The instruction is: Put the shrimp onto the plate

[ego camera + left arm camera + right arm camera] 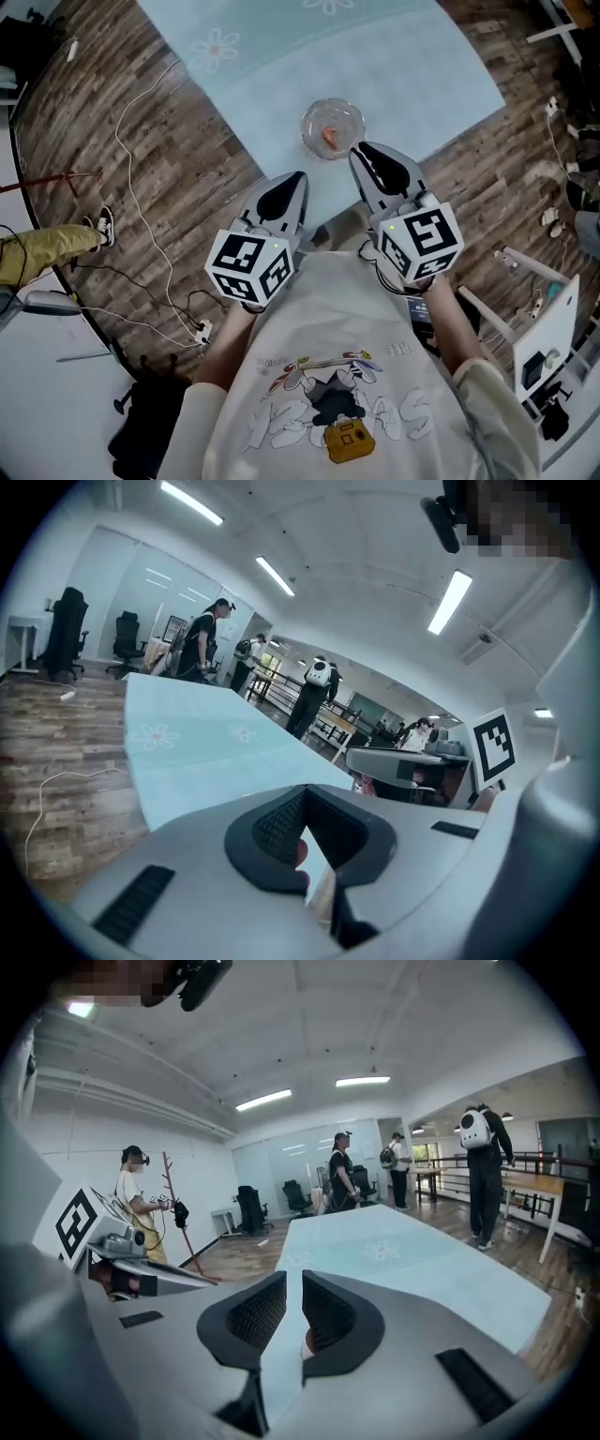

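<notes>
A clear glass plate [332, 128] stands near the front edge of the table with the pale blue cloth [403, 66]. An orange shrimp [330, 138] lies in it. My right gripper [361, 150] hovers just right of the plate's near rim, its tips almost at the glass. In the right gripper view the right gripper [293, 1279] shows a narrow gap between its pads with nothing held. My left gripper [292, 178] hangs over the table's front edge, nearer to me than the plate. Its tips [303, 794] meet, and it holds nothing.
Wood floor surrounds the table, with white cables [141, 187] at the left and a person's yellow-trousered leg [47, 246]. White furniture [548, 328] stands at the right. Several people [485, 1171] stand beyond the table's far end, and office chairs [66, 635] line the wall.
</notes>
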The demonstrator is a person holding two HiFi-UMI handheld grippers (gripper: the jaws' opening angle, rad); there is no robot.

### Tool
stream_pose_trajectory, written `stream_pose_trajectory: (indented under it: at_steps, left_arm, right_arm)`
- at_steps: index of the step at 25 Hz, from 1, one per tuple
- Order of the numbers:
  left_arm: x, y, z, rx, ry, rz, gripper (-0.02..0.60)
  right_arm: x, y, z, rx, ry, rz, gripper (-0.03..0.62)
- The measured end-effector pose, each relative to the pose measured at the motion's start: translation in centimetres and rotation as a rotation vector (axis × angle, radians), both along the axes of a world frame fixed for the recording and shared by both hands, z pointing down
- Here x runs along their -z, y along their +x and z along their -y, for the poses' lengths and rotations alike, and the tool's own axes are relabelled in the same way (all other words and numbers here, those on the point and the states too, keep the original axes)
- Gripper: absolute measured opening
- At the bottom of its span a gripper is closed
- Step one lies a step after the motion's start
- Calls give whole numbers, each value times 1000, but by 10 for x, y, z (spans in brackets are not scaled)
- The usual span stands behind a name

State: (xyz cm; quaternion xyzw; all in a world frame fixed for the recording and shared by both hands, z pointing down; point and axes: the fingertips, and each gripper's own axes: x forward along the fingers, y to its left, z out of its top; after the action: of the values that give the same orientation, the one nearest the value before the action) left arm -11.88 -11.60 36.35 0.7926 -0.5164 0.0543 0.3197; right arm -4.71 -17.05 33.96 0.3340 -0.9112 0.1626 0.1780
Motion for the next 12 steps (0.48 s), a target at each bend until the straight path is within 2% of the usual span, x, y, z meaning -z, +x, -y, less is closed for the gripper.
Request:
stream_pose_trajectory:
  at_steps: [6,12]
  left_arm:
    - [41,-10,-17,-28,136,63,8]
    - [55,-2,-37,-63,193,94,8]
  right_arm:
    - [38,6,-17,-88,108,29,51]
    - [50,22,-38,-160,134,44,32]
